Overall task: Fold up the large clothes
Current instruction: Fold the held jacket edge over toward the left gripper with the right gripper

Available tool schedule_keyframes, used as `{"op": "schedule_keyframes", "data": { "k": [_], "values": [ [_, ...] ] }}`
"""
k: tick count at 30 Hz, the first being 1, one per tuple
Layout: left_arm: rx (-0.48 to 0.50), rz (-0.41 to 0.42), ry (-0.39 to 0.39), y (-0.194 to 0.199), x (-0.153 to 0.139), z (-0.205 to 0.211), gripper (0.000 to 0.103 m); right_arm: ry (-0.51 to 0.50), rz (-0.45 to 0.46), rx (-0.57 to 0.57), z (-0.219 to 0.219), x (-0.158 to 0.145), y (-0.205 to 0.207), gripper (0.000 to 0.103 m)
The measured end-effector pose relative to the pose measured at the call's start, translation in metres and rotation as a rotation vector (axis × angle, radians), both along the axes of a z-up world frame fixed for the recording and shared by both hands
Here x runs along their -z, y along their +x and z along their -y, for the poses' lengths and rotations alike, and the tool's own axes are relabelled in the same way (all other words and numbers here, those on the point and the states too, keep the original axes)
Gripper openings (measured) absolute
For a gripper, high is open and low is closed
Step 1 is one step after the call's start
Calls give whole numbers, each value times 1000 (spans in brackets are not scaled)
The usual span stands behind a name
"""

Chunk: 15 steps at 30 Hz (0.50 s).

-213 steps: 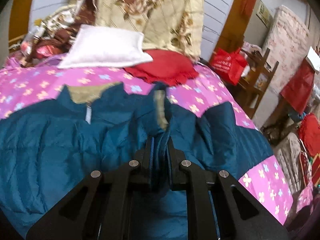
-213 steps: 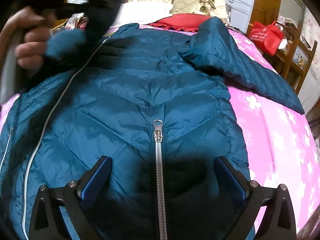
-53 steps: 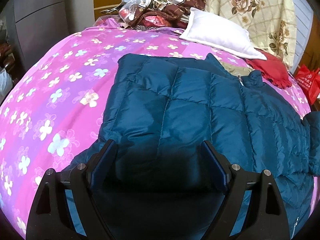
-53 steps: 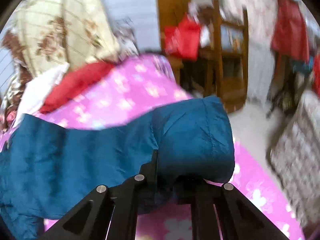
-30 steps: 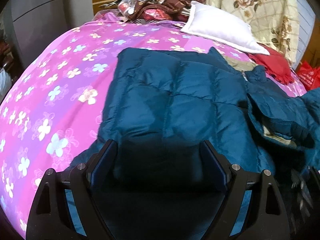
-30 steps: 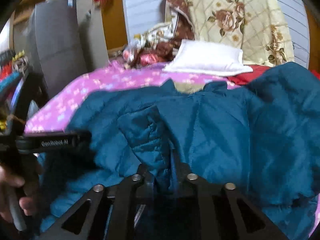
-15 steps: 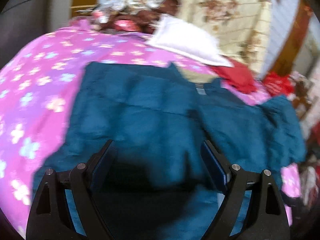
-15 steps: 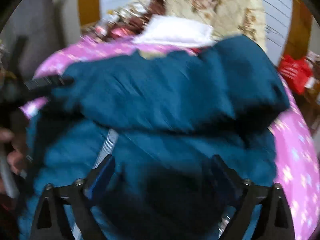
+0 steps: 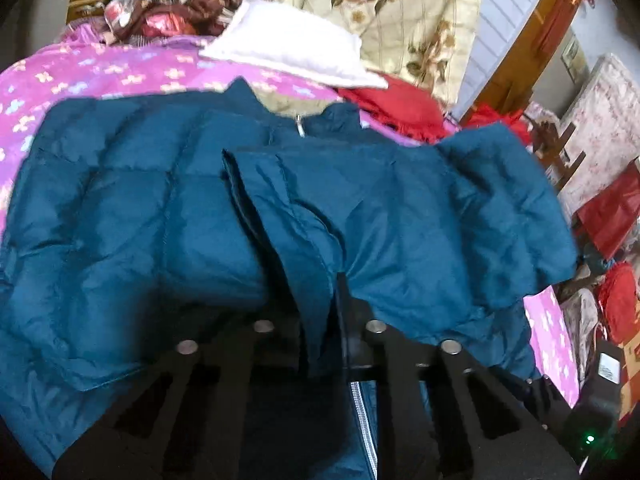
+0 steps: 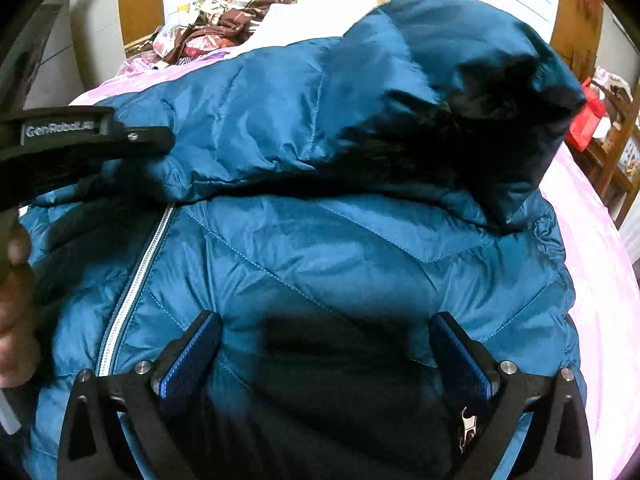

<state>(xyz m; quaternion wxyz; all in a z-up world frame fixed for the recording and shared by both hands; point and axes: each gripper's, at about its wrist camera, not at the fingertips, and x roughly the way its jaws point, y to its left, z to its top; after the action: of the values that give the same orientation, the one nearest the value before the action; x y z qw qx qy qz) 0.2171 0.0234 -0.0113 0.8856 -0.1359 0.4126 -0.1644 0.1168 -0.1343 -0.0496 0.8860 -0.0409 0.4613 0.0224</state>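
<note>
Jacket position: where it lies spread over the pink flowered bedspread [image 9: 100, 68], the teal puffer jacket [image 9: 132, 216] covers most of the bed's middle, reaching close to the bed's right edge.
Jacket axis: collar toward the head of the bed, by the white pillow [image 9: 288, 50]; hem toward the cameras, so the long axis runs head to foot.
Sleeve: one sleeve [image 10: 360, 92] is lifted and drawn crosswise over the chest.
Left gripper [image 9: 334, 300]: fingers closed, pinching the sleeve's cuff end.
Right gripper [image 10: 326, 354]: blue-padded fingers [image 10: 188, 360] spread wide, low over the jacket's front, clamping nothing.
Writing: "GenRobot" lettering, its ending blurred, on the side of the left gripper in the right wrist view.
Left wrist view only: pillow, red cloth [image 9: 396, 100] at the head edge, rose-patterned quilt [image 9: 384, 12], the collar's zipper pull [image 9: 299, 126].
Right wrist view only: the silver front zipper [image 10: 132, 292] running diagonally, the person's left hand [image 10: 14, 320] on its handle, a second zipper pull [image 10: 466, 424] by the right finger.
</note>
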Motion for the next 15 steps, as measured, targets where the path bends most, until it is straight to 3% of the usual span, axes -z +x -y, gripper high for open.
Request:
{"op": "schedule_keyframes", "data": {
  "k": [5,8,12,14,15],
  "values": [
    [-100,75,23,-16,-29,-28,8,7,-3,1,-3,1,7,103],
    [-201,84,32,-23,-39,-66,8,9,-4,1,-2,1,6,103],
    [-290,-14,54,-16,-24,-105,9,10,-6,1,-2,1,7,103],
    [-304,-76,54,-11,-14,-110,13,19,-7,0,-2,3,7,103],
    [-324,-81,62,-10,-14,-112,20,27,-10,0,-1,2,7,103]
  ]
}}
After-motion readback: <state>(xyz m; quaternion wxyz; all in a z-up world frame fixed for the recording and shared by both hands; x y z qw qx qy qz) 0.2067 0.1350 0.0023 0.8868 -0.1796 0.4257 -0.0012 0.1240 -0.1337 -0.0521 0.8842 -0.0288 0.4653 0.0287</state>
